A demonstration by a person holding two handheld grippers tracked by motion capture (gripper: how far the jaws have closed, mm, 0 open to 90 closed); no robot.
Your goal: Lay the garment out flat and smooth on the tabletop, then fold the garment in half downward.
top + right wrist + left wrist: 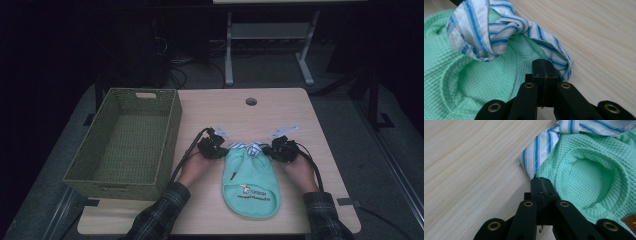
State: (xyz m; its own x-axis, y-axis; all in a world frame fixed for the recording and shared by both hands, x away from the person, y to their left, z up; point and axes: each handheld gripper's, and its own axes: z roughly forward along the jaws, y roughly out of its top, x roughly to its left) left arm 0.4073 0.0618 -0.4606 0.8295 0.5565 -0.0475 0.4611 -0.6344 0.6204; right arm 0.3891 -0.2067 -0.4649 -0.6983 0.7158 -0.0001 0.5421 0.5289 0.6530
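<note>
On table (300, 110), both grippers' fingers pressed together at mint garment (252, 180) top corners: left gripper (216, 148), right gripper (280, 148).

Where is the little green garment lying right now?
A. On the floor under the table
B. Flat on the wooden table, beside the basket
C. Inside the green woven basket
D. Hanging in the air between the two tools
B: the green garment lies spread on the table, to the right of the basket, which holds nothing.
</note>
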